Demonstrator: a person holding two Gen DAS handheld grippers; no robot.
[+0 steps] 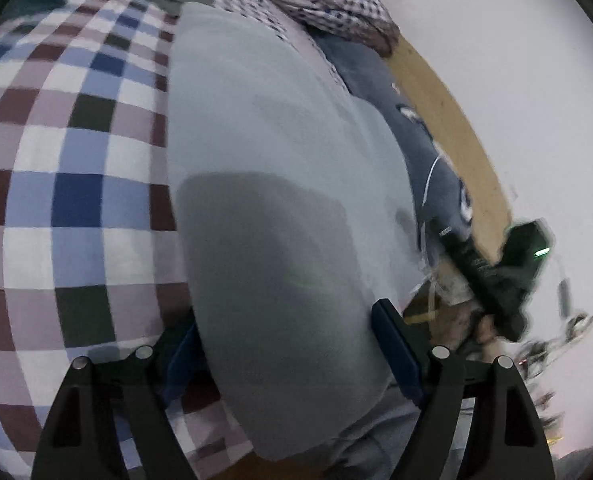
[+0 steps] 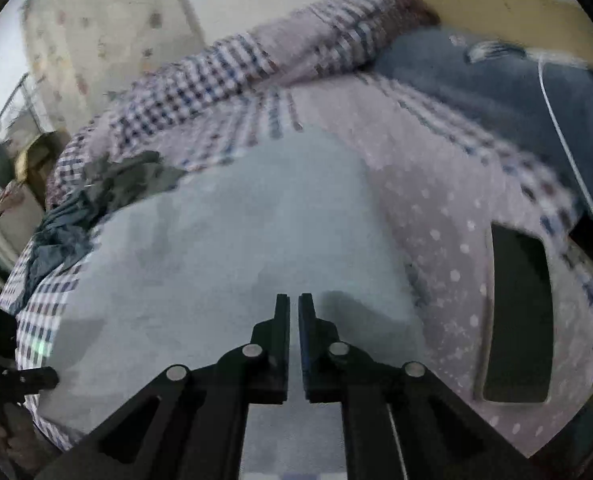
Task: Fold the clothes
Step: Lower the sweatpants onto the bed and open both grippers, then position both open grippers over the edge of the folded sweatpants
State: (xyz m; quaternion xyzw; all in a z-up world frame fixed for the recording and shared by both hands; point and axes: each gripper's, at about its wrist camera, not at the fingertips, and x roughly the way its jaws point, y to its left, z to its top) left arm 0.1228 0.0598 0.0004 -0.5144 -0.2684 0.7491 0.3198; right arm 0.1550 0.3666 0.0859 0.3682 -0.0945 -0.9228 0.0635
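A pale grey-blue garment (image 1: 272,184) lies flat on a checked bedsheet (image 1: 68,168). My left gripper (image 1: 284,344) is open, its fingers straddling the garment's near end; the left finger is partly hidden behind the cloth. In the right wrist view the same garment (image 2: 236,232) spreads across the bed. My right gripper (image 2: 294,320) hovers over its near part with the jaws almost together, and no cloth shows in the narrow gap. The right gripper also shows in the left wrist view (image 1: 492,276) at the garment's far side, blurred.
A dark blue garment (image 2: 496,92) with a white cord lies at the right by the yellow bed edge (image 1: 448,120). A crumpled checked blanket (image 2: 232,76) lies at the far end. A dark green garment (image 2: 128,176) lies at the left. A pink dotted pillow (image 2: 448,240) is at the right.
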